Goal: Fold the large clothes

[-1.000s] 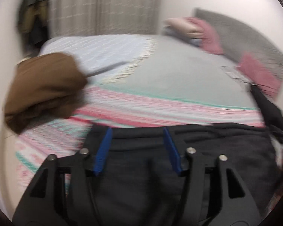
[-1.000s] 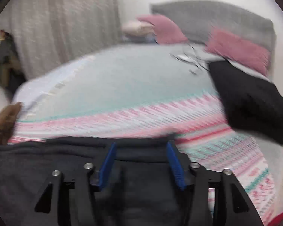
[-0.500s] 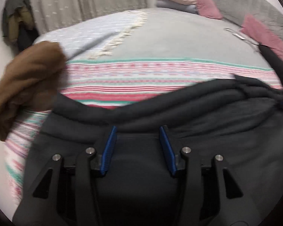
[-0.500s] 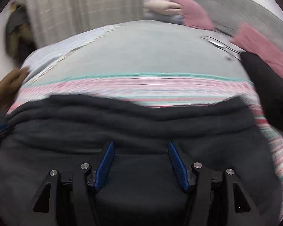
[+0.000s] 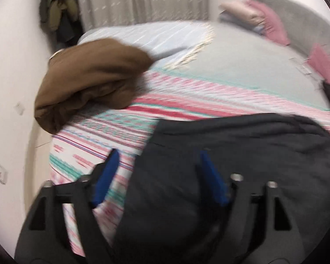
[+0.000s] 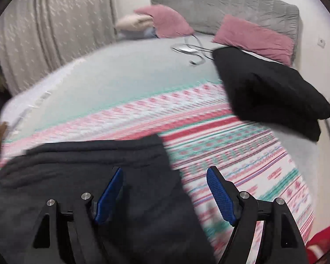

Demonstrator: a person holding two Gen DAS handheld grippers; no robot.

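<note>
A dark charcoal garment [image 5: 242, 165] lies folded on the striped bedspread near the bed's front edge; it also shows in the right wrist view [image 6: 88, 176]. My left gripper [image 5: 158, 176] is open, hovering over the garment's left edge, its right finger above the cloth and its left finger over the bedspread. My right gripper [image 6: 165, 189] is open over the garment's right edge, its left finger above the cloth and its right finger over the bedspread. Neither holds anything.
A brown folded garment [image 5: 92, 79] lies at the bed's left corner. A black folded garment [image 6: 268, 88] lies on the right side. Pink pillows [image 6: 253, 37], a grey headboard [image 6: 231, 2] and cables [image 6: 191, 50] are at the far end. Curtains [image 6: 50, 26] hang behind.
Both grippers have pulled back and apart toward the garment's outer edges. The garment's far edge now lies flatter and nearer to me, with more striped bedspread showing beside it.
</note>
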